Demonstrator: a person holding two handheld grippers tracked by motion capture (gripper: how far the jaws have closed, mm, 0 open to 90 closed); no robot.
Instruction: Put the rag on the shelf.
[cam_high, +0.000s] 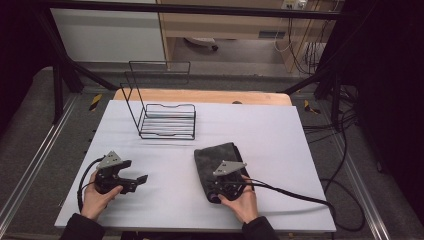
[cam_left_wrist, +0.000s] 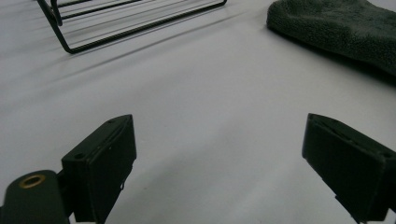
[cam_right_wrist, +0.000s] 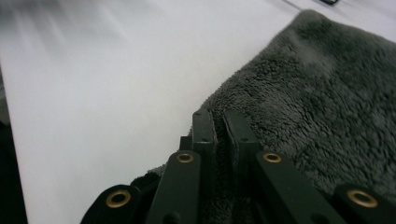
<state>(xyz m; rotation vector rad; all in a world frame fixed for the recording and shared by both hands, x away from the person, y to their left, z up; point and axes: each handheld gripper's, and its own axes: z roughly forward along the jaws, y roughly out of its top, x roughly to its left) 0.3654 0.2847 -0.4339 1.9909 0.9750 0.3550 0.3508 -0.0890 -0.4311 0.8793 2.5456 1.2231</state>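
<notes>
White bench (cam_high: 280, 135) under the high view, wooden strip along its far edge. Black wire rack (cam_high: 162, 117) standing at the far left of centre, tall wire back rising on its far side, flat barred base toward the near side. Dark grey fleece towel (cam_high: 220, 162) lying folded right of centre, near half of the bench, well apart from the rack.

Left tongs (cam_high: 136, 181) held low over the near-left part of the bench in the person's left hand (cam_high: 97, 200), pointing right toward the towel. Jaws spread wide in the left gripper view, bare white surface between them, nothing gripped. Rack base (cam_left_wrist: 121, 23) at top left there, towel edge (cam_left_wrist: 341, 28) at top right, both well ahead of the jaws.

Right tongs (cam_right_wrist: 217, 123) resting at the near end of the towel, right hand (cam_high: 245, 202) behind them at the near edge, black cable (cam_high: 295, 195) trailing off right across the bench. Jaws drawn nearly together in the right gripper view, only a thin slit between, pinching a fold of the towel's (cam_right_wrist: 327, 107) near-left edge. Fleece running away up and right from the jaw tips, white bench to the left.
</notes>
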